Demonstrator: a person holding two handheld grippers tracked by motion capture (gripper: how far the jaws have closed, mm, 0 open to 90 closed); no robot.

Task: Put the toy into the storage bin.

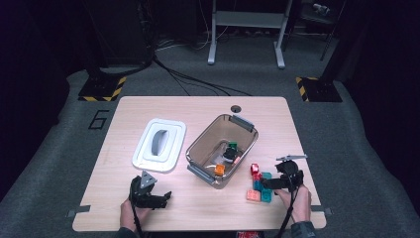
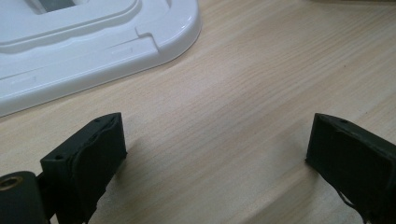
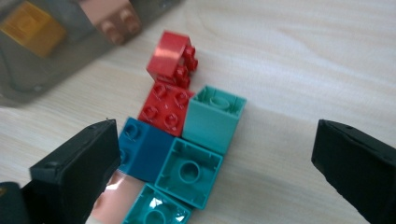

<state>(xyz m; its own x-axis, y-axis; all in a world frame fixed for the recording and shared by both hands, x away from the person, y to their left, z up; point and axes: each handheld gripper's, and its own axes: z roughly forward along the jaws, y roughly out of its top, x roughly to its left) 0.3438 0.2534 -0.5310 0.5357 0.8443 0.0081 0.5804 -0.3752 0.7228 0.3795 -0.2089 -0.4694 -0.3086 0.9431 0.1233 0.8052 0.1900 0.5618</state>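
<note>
A: Which step is in hand? The right gripper (image 1: 277, 181) hangs over the cluster of plastic building blocks (image 1: 259, 184) on the light wooden table (image 1: 198, 106), just beside the clear smoke-tinted storage bin (image 1: 198, 148).

B: It looks like the reach before a pick. Its jaws stand wide apart with nothing between them. In the right gripper view the teal hollow block lying open side up (image 3: 189, 172) sits nearest the middle of the gap, with the dark blue block (image 3: 144, 151) touching it on one side and the tilted teal block (image 3: 212, 119) just behind.

A: And the left gripper (image 1: 153, 197)?

B: Parked on bare table near the white lid with the grey handle (image 1: 159, 144), jaws also apart, empty.

A: So the next move?

B: Probably lowering the right jaws around one block. The blocks touch one another, so the jaws need to straddle a single piece without dragging its neighbours, then lift it to the bin, where an orange block (image 1: 220, 169) and a green one (image 1: 232, 146) already lie.
</note>
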